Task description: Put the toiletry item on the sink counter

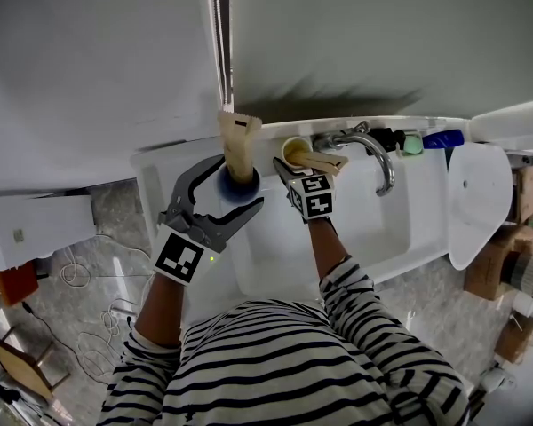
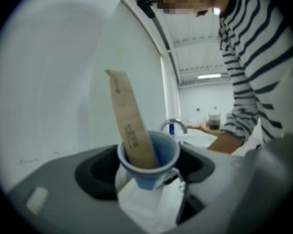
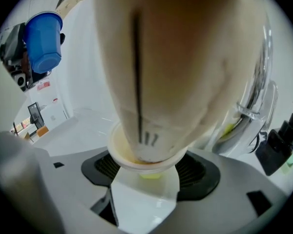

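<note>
**Head view, looking down on a white sink [image 1: 409, 224].** A person in a striped top bends over the basin with 1 claw in each hand.

(a) Left claw [image 1: 242, 183]: clenched around a blue cup [image 1: 250, 187], with 1 jaw on either side of the cup wall. The jaws stand wide because the cup is wide. A tan packet [image 1: 237, 145] stands in the cup. It leans against the rim, and its upper end rises well above it. In the right gripper view the cup hangs in the claw, clear of the surface below. In the head view it lies over the left part of the tabletop [image 1: 160, 171], beside the basin.

(b) Right claw [image 1: 302, 161]: grasping a cream cup [image 1: 292, 152], which sits centred between its 2 jaws in the right gripper view. A beige tube [image 1: 324, 161] rests in this cup, tilted toward the faucet [image 1: 379, 158]. Its body fills most of the right gripper view. The cup lies at the back edge of the basin, just left of the faucet. Whether its base touches the tabletop cannot be told.

(c) Behind the faucet, along the back ledge, 3 items stand in a row: a black one [image 1: 391, 138], a green one [image 1: 413, 144] and a blue bottle [image 1: 442, 138].

(d) The 2 cups are near each other but apart. The blue cup is to the left.
</note>
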The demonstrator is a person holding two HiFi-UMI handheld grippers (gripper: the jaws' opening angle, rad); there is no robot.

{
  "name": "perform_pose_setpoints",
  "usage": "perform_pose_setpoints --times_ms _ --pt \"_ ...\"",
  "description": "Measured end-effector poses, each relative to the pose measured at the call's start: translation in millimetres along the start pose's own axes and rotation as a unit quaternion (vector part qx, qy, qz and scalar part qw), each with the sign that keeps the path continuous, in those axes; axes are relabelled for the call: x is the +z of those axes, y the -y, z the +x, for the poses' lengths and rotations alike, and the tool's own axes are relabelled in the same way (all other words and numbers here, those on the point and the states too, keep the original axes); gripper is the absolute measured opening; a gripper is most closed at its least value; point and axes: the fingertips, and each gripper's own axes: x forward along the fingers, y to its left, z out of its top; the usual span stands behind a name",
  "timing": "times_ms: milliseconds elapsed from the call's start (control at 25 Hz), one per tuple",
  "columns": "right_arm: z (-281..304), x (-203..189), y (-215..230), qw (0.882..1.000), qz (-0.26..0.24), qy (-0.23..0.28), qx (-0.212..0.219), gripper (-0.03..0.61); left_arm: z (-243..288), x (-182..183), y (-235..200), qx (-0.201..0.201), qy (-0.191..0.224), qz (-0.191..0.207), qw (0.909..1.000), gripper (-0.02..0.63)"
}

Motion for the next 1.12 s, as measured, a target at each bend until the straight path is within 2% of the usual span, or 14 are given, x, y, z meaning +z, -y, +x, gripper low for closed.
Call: perform_pose_setpoints --times_ms 680,1120 --pt "-13 -10 1 1.000 0.015 -0.002 0.000 0.316 0 2 -1 0.004 0.004 0.002 1.0000 0.362" --pt "-44 -32 -14 0.999 0.026 -0.023 0.007 0.316 2 0 0 0.006 0.005 0.000 1.0000 0.362"
